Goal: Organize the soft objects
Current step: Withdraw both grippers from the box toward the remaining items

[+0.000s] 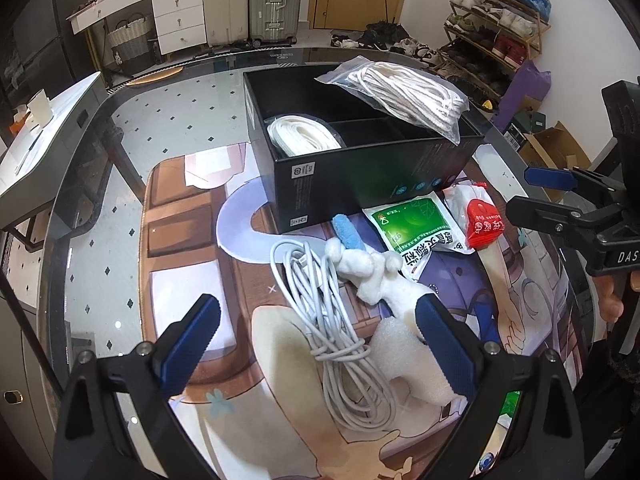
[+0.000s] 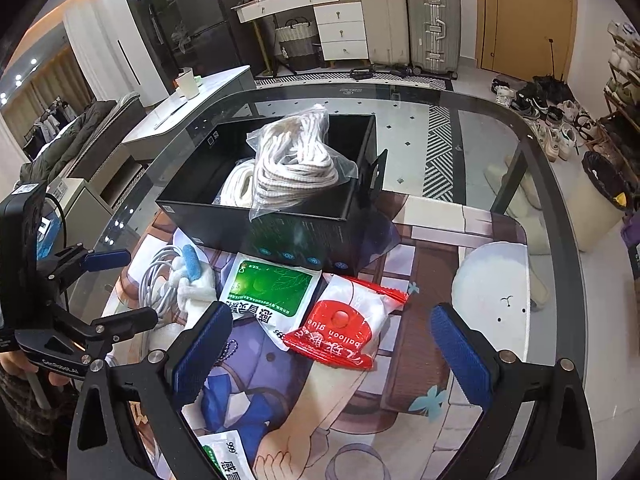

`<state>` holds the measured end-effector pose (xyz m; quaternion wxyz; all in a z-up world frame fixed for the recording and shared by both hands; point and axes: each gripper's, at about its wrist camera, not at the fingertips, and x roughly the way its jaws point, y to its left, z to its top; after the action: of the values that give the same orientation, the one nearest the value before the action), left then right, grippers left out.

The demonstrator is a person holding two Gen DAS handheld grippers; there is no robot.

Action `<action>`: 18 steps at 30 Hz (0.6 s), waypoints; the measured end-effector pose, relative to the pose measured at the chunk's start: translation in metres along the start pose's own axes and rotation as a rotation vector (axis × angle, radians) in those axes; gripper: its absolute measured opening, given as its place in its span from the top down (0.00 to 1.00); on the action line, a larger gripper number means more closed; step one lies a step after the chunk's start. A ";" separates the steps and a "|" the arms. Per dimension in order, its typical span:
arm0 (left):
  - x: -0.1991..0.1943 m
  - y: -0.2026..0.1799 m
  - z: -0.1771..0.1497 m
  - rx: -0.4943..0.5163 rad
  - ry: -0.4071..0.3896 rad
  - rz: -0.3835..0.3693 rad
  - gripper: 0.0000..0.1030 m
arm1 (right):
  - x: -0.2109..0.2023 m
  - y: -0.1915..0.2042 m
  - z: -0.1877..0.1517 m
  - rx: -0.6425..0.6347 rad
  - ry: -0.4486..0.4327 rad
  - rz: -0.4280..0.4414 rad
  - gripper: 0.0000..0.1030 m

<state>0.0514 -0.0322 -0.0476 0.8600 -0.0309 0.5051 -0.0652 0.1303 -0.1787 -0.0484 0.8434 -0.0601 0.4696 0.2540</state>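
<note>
**Soft goods on printed mat, part-sorted into black box**

Nearest, we held the left gripper [image 1: 318, 344] spread wide and empty over the coiled pale-grey cable [image 1: 340, 344], with a white foam block [image 1: 404, 360] just beside its right finger. The right gripper [image 2: 330, 344] was likewise wide and empty, above the red-and-white "balloon glue" sachet [image 2: 344, 328].

Next out lay the white plush toy with a blue fuzzy piece [image 1: 362, 256], touching the cable, and the green-and-white medicine sachet [image 1: 416, 232], its edge against the red one.

We judged the step in hand to be picking up the next loose item. To do it well, we would have closed across the cable's bound waist, not a single strand, so the loops lifted together and did not drag the toy.

Beyond stood the black rectangular divided cardboard box [image 1: 360, 184] on the printed mat [image 1: 180, 240]. Its left compartment held a flat coil of white cord [image 1: 302, 134]. A clear zip bag of thick white rope [image 1: 408, 94] sat tilted across the right rim, not settled inside. The middle compartment looked empty; the compartment under the bag was hidden.
</note>
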 end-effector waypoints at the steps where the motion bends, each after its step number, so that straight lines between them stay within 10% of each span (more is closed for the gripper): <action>1: 0.001 0.000 0.000 -0.001 0.004 -0.001 0.04 | 0.001 -0.001 0.000 0.001 0.002 -0.001 0.02; 18: 0.015 0.013 -0.003 -0.045 0.041 -0.002 0.04 | 0.009 -0.004 -0.001 0.018 0.024 -0.016 0.02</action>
<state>0.0571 -0.0213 -0.0639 0.8485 -0.0493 0.5240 -0.0553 0.1352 -0.1787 -0.0567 0.8403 -0.0596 0.4814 0.2422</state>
